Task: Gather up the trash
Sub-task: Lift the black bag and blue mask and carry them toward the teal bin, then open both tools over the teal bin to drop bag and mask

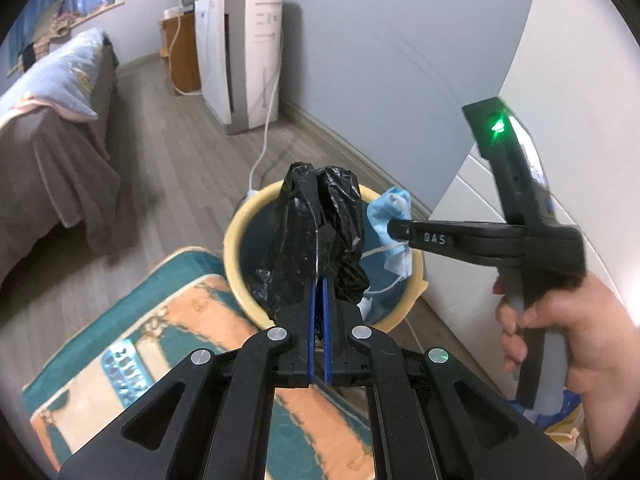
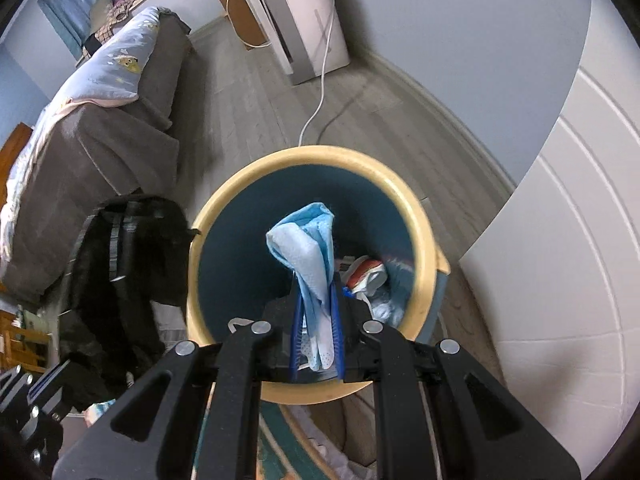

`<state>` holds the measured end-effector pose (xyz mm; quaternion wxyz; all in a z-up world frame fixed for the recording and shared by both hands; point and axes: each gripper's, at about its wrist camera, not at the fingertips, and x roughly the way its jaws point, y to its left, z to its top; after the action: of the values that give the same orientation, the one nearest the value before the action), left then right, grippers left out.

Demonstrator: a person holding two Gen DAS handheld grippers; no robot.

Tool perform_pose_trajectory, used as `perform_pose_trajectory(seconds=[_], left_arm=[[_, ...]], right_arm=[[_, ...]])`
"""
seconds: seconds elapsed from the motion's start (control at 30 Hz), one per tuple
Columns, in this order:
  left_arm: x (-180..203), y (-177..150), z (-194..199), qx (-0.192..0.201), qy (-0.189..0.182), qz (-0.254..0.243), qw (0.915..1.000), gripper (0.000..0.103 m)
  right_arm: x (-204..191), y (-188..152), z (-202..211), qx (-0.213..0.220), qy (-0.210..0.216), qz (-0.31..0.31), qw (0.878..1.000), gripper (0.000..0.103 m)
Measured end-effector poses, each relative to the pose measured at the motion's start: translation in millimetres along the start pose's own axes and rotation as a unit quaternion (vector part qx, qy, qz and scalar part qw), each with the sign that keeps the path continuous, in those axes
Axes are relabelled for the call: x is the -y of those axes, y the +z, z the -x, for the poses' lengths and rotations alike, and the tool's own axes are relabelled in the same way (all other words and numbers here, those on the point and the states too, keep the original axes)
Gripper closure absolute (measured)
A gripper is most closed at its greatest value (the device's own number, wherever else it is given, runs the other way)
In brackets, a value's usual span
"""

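Clamped on a black bag (image 1: 320, 236), left tongs (image 1: 319, 280) crowd right tongs (image 2: 316, 320) pinching a mask (image 2: 308, 248) above the bin (image 2: 424, 232); loops may snag.

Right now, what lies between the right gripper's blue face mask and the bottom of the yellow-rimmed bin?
Only open air: in the right wrist view the blue face mask hangs over the yellow-rimmed bin, with crumpled trash off to its right inside.

The white letters "DAS" stand on the side of the black plastic right gripper (image 1: 394, 227). Grey markings on the tall white floor appliance (image 1: 244, 56) are too blurred to read.
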<state>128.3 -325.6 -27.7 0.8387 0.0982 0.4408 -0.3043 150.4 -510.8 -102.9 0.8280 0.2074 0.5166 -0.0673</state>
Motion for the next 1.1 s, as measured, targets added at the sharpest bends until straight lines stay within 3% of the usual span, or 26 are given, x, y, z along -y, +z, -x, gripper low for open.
perform_pose_trajectory(seconds=[0.23, 0.43, 0.5, 0.53, 0.57, 0.6, 0.73, 0.8, 0.83, 0.93, 1.1], left_arm=[[-7, 9, -34, -0.022, 0.015, 0.003, 0.9996, 0.099], [-15, 19, -37, 0.0, 0.033, -0.001, 0.9994, 0.099], [-17, 20, -35, 0.004, 0.034, 0.002, 0.9994, 0.096], [-18, 20, -34, 0.006, 0.033, 0.005, 0.9994, 0.092], [-20, 19, -34, 0.007, 0.034, 0.009, 0.9994, 0.089], [-22, 18, -33, 0.008, 0.035, 0.013, 0.9993, 0.08], [-33, 8, -19, 0.021, 0.04, 0.04, 0.9981, 0.034], [-38, 3, -10, 0.028, 0.046, 0.05, 0.9973, 0.018], [-43, -2, 0, 0.034, 0.056, 0.056, 0.9963, 0.013], [-57, -16, 21, 0.042, 0.071, 0.071, 0.9941, 0.008], [-100, -47, 64, 0.046, 0.114, 0.121, 0.9849, 0.007]], right_arm=[[0, 2, 1, 0.017, -0.003, 0.007, 1.0, 0.091], [-10, 6, 18, 0.081, 0.013, 0.028, 0.996, 0.089], [-11, 8, 23, 0.098, 0.018, 0.029, 0.995, 0.078], [-12, 9, 24, 0.103, 0.016, 0.031, 0.994, 0.074], [-14, 9, 25, 0.106, 0.012, 0.033, 0.994, 0.063], [-15, 9, 25, 0.106, 0.011, 0.035, 0.994, 0.052], [-19, 8, 23, 0.096, 0.006, 0.046, 0.994, 0.035], [-21, 6, 22, 0.091, 0.01, 0.046, 0.995, 0.017], [-22, 6, 22, 0.089, 0.014, 0.046, 0.995, 0.014], [-30, 5, 21, 0.079, 0.02, 0.054, 0.995, 0.006], [-56, -1, 20, 0.061, 0.02, 0.091, 0.994, 0.006]])
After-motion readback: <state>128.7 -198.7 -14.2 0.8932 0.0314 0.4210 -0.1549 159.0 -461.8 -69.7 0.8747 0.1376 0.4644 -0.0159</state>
